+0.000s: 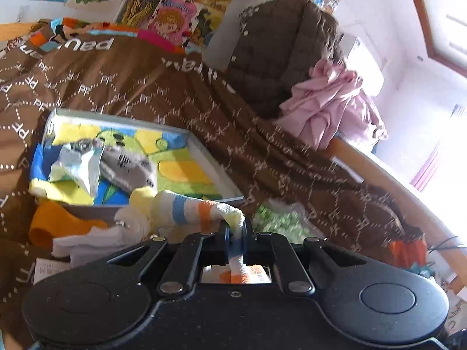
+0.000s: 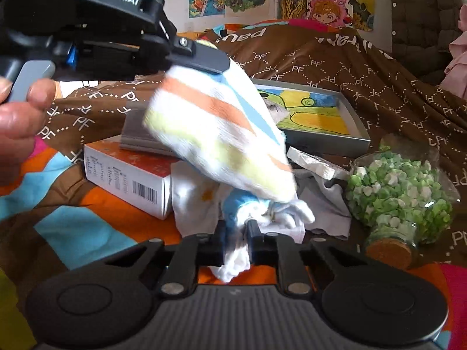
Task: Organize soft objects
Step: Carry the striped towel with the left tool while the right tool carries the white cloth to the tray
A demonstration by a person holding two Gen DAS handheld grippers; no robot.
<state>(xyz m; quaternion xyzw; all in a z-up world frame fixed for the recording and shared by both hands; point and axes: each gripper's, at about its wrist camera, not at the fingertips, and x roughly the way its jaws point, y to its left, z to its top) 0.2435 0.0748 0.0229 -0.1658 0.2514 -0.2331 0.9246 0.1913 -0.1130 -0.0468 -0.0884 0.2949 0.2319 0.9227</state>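
Sorting socks on the brown bedspread [image 1: 181, 87]: the grey tray [image 2: 354, 122] looks the likely destination. The left gripper [image 1: 235, 227], tilted gently downward, is clenched on the striped sock [image 2: 216, 134], lifted clear; the right gripper [image 2: 237, 227] pinches a white sock [image 2: 242, 250] low in the pile.

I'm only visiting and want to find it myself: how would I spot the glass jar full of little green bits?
Start at the brown patterned bedspread and find the grey framed picture lying flat on it. Just in front of the frame's near corner, right of the pile of white socks, the glass jar lies on its side. It alone is hard and see-through, packed with green and white bits and stopped with a cork.
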